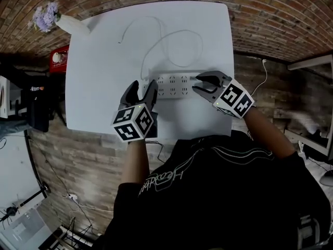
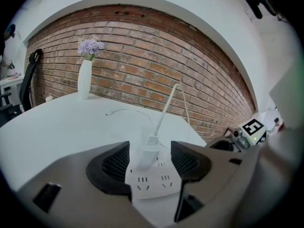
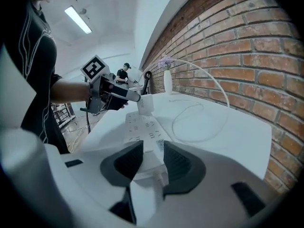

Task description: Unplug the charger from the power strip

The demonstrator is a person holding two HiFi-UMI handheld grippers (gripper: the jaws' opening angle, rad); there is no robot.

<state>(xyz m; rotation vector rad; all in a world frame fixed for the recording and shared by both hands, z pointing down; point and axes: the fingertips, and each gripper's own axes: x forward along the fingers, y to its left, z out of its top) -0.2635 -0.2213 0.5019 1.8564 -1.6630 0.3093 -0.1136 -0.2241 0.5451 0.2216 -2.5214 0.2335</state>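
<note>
A white power strip point(image 1: 179, 85) lies on the white table point(image 1: 99, 61). A white charger point(image 2: 145, 150) stands plugged into its left end, and its white cable point(image 1: 177, 40) loops across the table behind it. My left gripper point(image 1: 141, 87) is open, with its jaws on either side of that end and the charger between them point(image 2: 151, 158). My right gripper point(image 1: 199, 84) is open too and straddles the strip's right end point(image 3: 153, 158), where the strip's own cord leaves. In the right gripper view the charger point(image 3: 146, 104) shows at the far end.
A white vase with purple flowers point(image 1: 52, 19) stands at the table's far left corner. A red object point(image 1: 60, 59) sits just off the left edge. A brick wall runs behind the table. The near table edge is close under both hands.
</note>
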